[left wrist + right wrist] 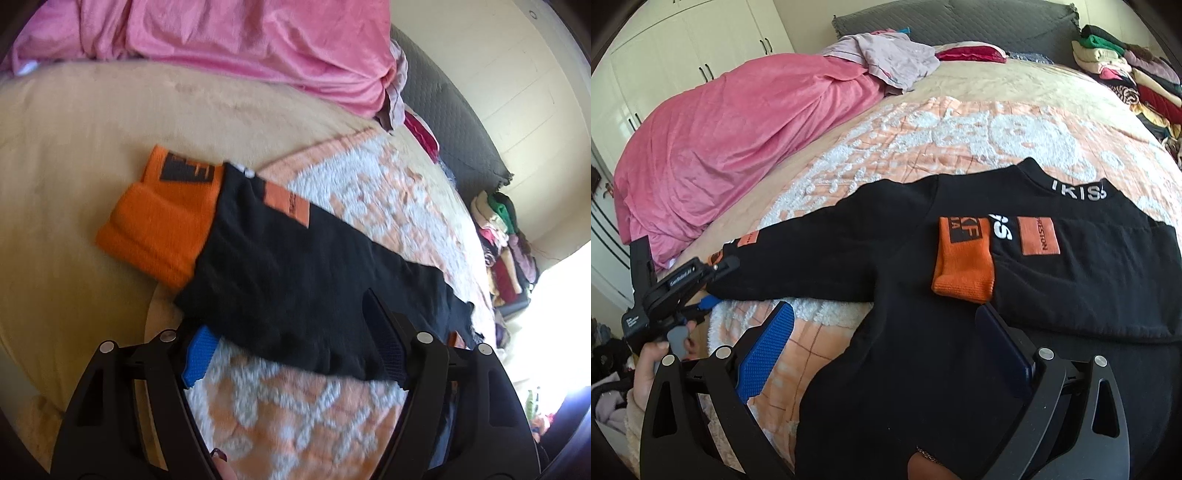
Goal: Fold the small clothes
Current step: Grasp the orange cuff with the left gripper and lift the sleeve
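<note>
Sweatshirt (923, 295), soft black knit, ribbed orange cuff (964, 269); left gripper (291, 350) wide around sleeve; right gripper (886, 350) wide.

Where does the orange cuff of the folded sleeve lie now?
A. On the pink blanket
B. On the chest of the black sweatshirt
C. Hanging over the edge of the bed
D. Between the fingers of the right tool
B: in the right wrist view the orange cuff lies flat on the front of the black sweatshirt, beside its orange patch, ahead of the open right tool.
</note>
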A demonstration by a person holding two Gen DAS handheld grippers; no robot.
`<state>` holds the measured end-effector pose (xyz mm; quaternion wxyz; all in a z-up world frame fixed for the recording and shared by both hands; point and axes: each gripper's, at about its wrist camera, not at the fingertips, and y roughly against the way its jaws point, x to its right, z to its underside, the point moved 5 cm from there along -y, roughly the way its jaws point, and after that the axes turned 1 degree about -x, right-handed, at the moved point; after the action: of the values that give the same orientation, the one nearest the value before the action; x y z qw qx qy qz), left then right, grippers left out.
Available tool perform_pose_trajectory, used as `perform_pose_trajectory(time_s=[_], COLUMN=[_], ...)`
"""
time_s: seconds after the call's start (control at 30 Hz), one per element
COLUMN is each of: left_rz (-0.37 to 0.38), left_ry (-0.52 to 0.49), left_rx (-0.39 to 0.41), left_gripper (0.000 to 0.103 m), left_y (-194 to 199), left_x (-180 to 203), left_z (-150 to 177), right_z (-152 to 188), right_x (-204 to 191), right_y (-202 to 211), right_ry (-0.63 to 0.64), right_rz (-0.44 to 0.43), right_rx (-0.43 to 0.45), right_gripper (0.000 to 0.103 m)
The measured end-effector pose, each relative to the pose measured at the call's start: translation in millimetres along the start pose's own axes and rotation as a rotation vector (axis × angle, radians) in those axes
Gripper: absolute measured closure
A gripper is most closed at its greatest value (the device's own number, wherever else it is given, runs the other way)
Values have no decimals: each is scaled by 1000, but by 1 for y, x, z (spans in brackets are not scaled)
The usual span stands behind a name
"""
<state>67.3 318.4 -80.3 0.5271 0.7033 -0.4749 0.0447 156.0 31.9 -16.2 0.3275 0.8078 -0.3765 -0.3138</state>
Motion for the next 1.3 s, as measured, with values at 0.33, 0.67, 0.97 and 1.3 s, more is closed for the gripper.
perform_pose_trajectory(time_s=[0.33, 0.67, 0.97, 1.3], left_rz=[-79, -38, 23, 93], left_ry=[-52, -130, -198, -280], left_rx=[73, 98, 145, 151], left_gripper=[87, 97, 99, 99], left_y=[-7, 12, 36, 49], left_x=[2, 26, 68, 116], left_z=[-17, -24, -22, -7], right_z=[13, 10, 8, 13], right_x=[22, 50, 78, 104], right_y=[-3, 7, 27, 47], right_ry=[-58, -123, -194, -257], right_rz=[30, 54, 67, 77], right_rx=[-23, 12, 59, 101], right_gripper=[5, 5, 5, 5])
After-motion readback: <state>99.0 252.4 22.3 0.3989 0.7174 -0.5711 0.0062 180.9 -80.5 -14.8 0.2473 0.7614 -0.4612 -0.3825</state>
